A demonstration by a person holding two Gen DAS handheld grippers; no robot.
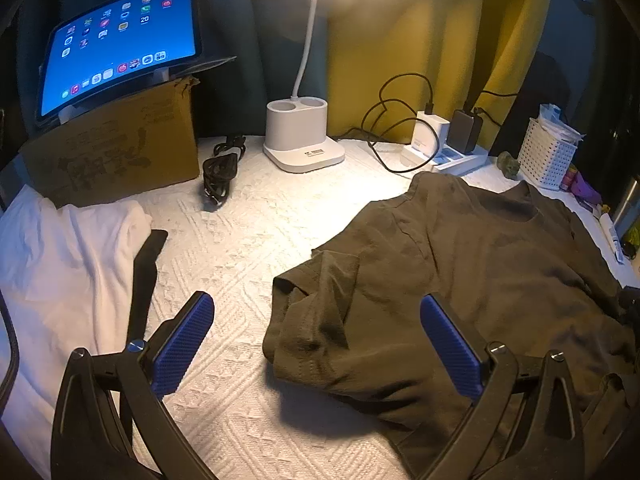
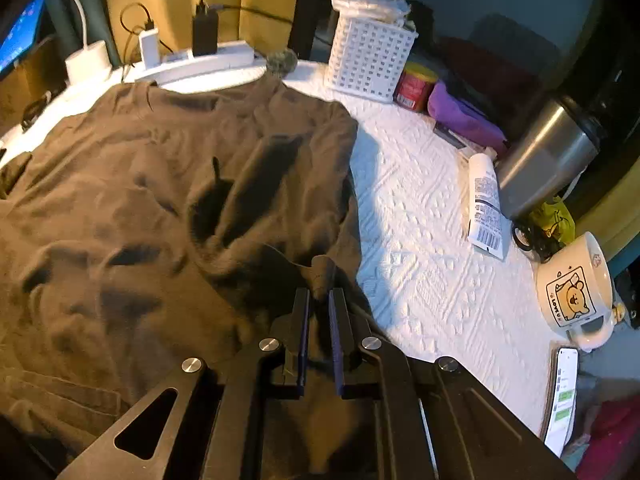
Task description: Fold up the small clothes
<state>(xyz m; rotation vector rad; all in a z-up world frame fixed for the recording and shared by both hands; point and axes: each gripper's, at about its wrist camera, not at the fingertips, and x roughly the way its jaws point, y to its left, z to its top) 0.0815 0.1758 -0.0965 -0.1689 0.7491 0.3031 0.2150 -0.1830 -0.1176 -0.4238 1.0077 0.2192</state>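
The brown shirt (image 2: 160, 184) lies spread on the white table cover (image 2: 420, 240), and the right gripper (image 2: 319, 300) has clamped a raised fold near its right edge. Only the left wrist view shows the left gripper (image 1: 316, 316), jaws wide apart over the shirt's sleeve, with a white cloth (image 1: 68, 256) and tablet (image 1: 120, 40) beyond; the mug (image 2: 576, 288) appears only on the right.

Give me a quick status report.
Left gripper open, hovering. Right gripper shut on olive shirt edge. Nothing blocking.

The brown shirt (image 2: 140, 200) runs off the left and bottom edges of the right wrist view, its hem hidden beneath the right claw (image 2: 320, 300), while the phone (image 2: 562, 396) screen text at lower right is too small to read.
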